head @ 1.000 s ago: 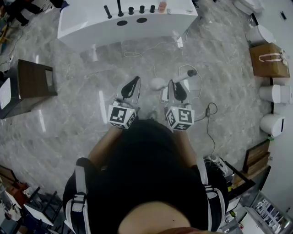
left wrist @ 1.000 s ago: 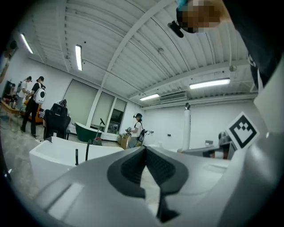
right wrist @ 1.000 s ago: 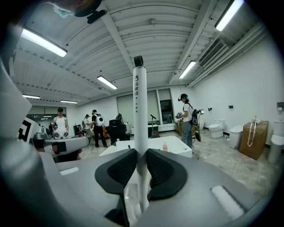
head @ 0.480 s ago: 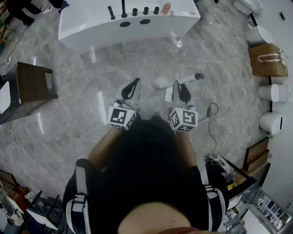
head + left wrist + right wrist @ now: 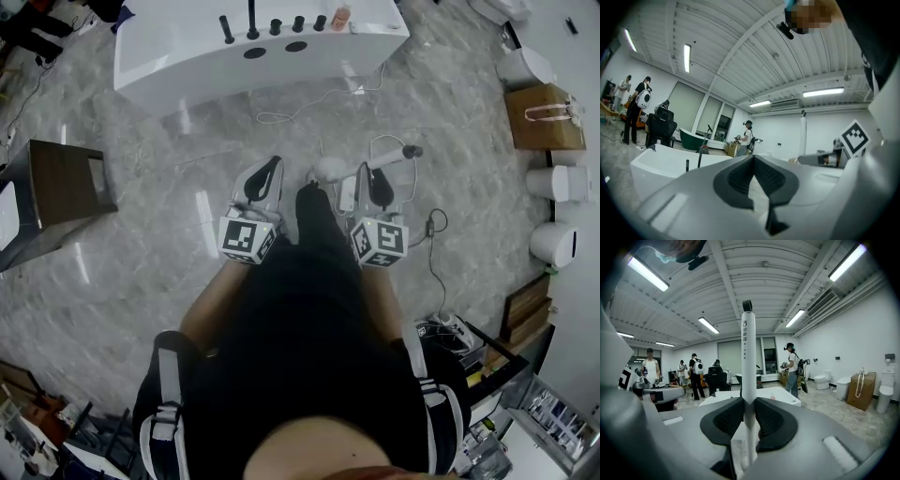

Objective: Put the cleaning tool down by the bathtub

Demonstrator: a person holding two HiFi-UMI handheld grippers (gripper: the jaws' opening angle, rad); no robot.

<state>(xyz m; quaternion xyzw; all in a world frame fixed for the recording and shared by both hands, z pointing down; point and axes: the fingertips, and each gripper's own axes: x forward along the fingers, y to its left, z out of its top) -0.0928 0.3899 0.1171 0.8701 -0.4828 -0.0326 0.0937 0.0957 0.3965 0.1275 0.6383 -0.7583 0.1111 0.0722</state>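
My right gripper [image 5: 749, 401] is clamped on the white stick-handled cleaning tool [image 5: 748, 348]; pads pressed on the handle from both sides, handle upright between them in the right gripper view. From the head view the tool [image 5: 392, 157] crosses the right gripper [image 5: 368, 171], round white head toward the middle, dark tip out to the right. It is off the grey marble floor [image 5: 187, 272], not set down, and apart from the white rectangular bathtub [image 5: 187, 56] ahead. My left gripper [image 5: 753, 159] has pads touching at the tips with nothing in them; it sits beside the right one [image 5: 272, 165]. Thin white cable [image 5: 281, 117] lies on the floor by the tub. Dark wooden side table [image 5: 61, 178] is off left.
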